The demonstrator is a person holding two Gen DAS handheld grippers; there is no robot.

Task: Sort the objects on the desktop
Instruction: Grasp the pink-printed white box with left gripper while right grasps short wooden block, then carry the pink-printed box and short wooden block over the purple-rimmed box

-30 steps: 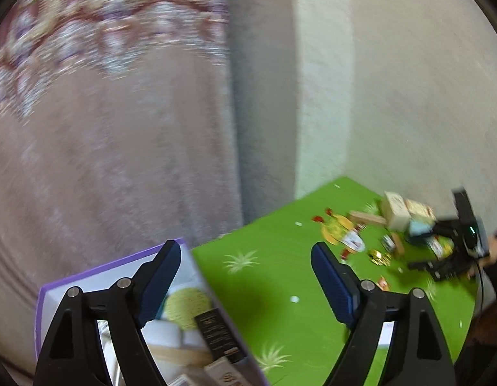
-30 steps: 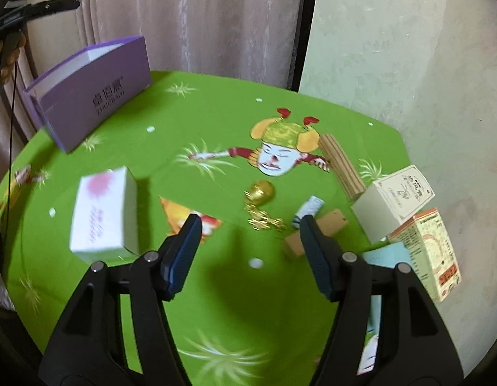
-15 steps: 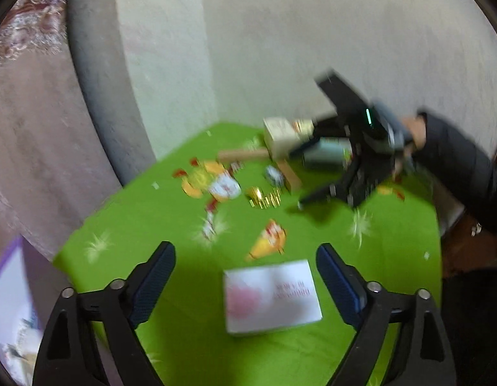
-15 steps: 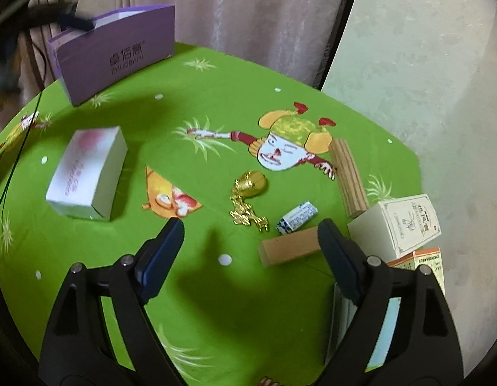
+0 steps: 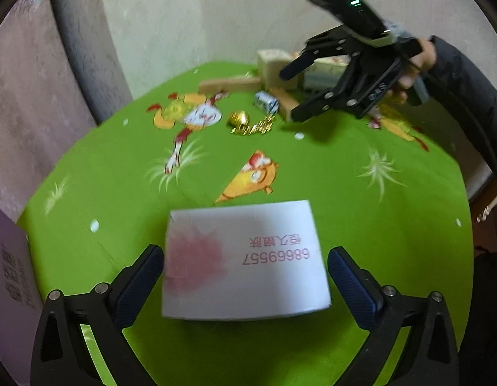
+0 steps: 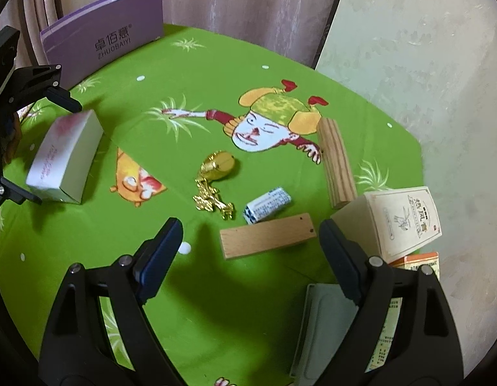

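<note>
where visible, purple box (image 6: 103, 40) closed-sided

Between our right gripper (image 6: 248, 251)'s spread, empty fingers lies a pale wooden block (image 6: 266, 235). Just beyond it sit a blue-white packet (image 6: 268, 205) and gold trinket (image 6: 214, 178). Far left, the left gripper (image 6: 10, 128) straddles a white box (image 6: 65, 157).

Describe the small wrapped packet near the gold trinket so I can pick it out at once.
On the green tablecloth, find the gold trinket near the middle. Just right of it, above the flat wooden block, lies the packet: small, crinkled, white with blue print.
</note>
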